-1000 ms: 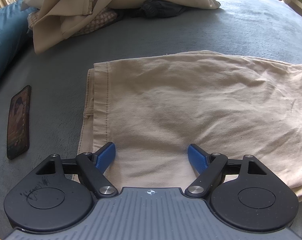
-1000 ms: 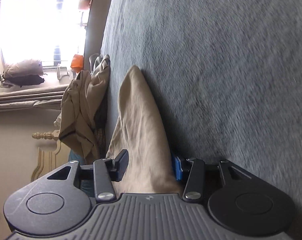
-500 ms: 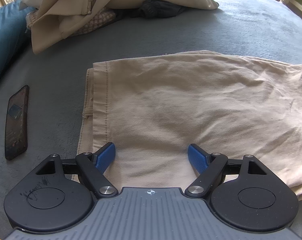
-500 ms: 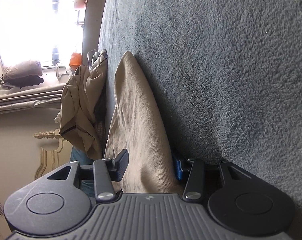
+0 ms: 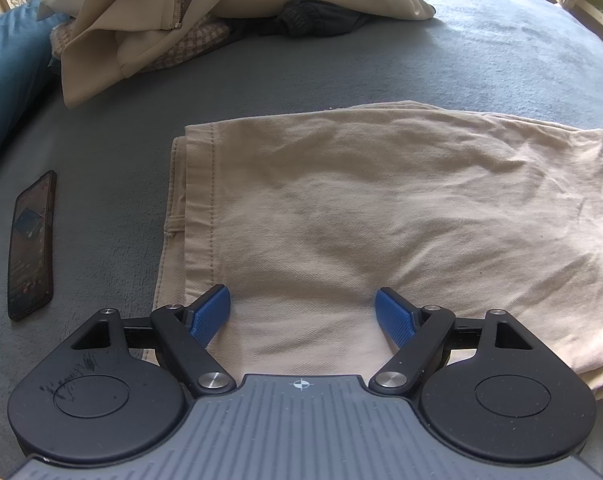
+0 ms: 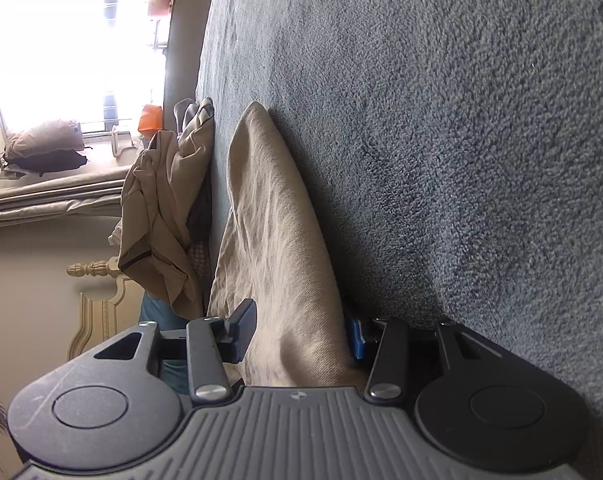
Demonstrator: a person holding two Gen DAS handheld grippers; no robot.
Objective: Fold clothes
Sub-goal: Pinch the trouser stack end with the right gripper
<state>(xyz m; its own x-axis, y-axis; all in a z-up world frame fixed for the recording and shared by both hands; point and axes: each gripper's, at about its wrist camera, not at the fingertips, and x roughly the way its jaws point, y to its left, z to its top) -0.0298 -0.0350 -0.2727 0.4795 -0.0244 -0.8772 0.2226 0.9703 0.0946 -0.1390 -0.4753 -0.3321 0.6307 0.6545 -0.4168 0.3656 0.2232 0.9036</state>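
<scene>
Beige trousers (image 5: 361, 208) lie folded flat on the grey-blue blanket (image 5: 501, 60), hem edges to the left. My left gripper (image 5: 301, 304) hovers over their near edge, pointing steeply down. It is open, with bare cloth showing between its blue pads (image 5: 211, 314). The right wrist view is rolled sideways. In it my right gripper (image 6: 299, 324) is shut on a thick fold at the end of the trousers (image 6: 269, 208). The cloth fills the gap between the pads and hides most of the blanket-side pad (image 6: 355, 338).
A heap of unfolded clothes (image 5: 181, 12) lies at the far side of the bed, also seen as the heap (image 6: 157, 208) beyond the trousers. A phone (image 5: 31, 240) rests on the blanket to the left, near a teal pillow (image 5: 5, 80). A carved bedpost (image 6: 97, 268) stands behind.
Both grippers stay where they were, and their jaws have not moved. The picture on the phone's screen is different.
</scene>
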